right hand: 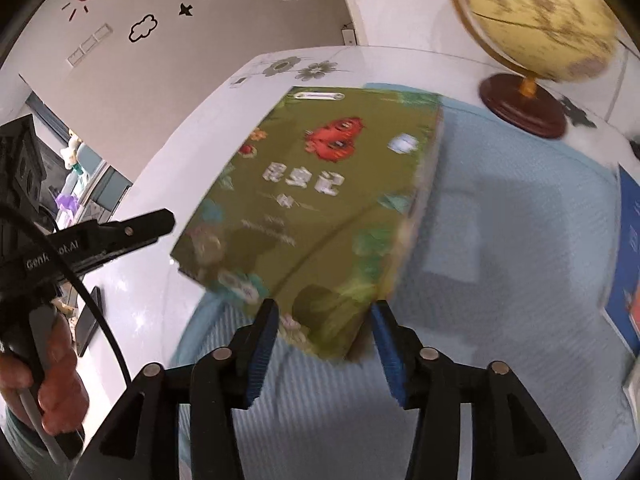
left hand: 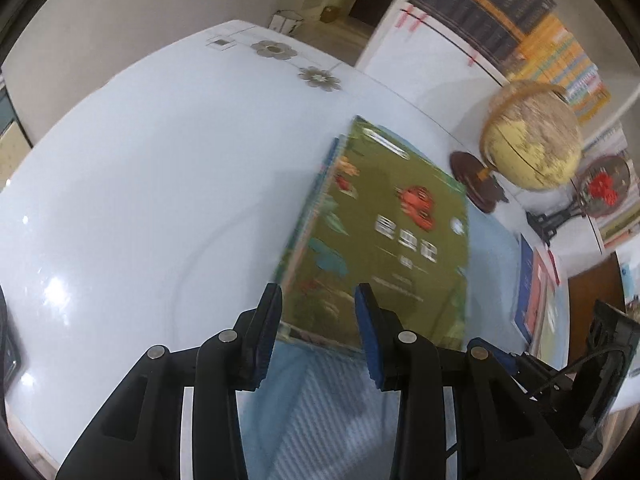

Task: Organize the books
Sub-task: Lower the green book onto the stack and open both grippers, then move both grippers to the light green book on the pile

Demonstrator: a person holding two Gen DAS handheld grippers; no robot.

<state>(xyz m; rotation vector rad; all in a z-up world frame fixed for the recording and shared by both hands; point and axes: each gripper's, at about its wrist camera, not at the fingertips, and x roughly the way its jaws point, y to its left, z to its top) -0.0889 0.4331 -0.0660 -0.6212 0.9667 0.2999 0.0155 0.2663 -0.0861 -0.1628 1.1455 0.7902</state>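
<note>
Green book [right hand: 316, 204] edge between parted right tool [right hand: 324, 312]; left tool [left hand: 318, 296] apart; white table [left hand: 140, 184].

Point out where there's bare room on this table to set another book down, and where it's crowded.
Bare room: the white tabletop left of the green book, up to the flower decals. Also the blue mat between the green book and the blue book at the right edge. Crowded: the far right, around the globe and the round red ornament.

Green book [right hand: 316, 200] motion-blurred, title unreadable, globe [right hand: 536, 16] cut off by top edge
</note>
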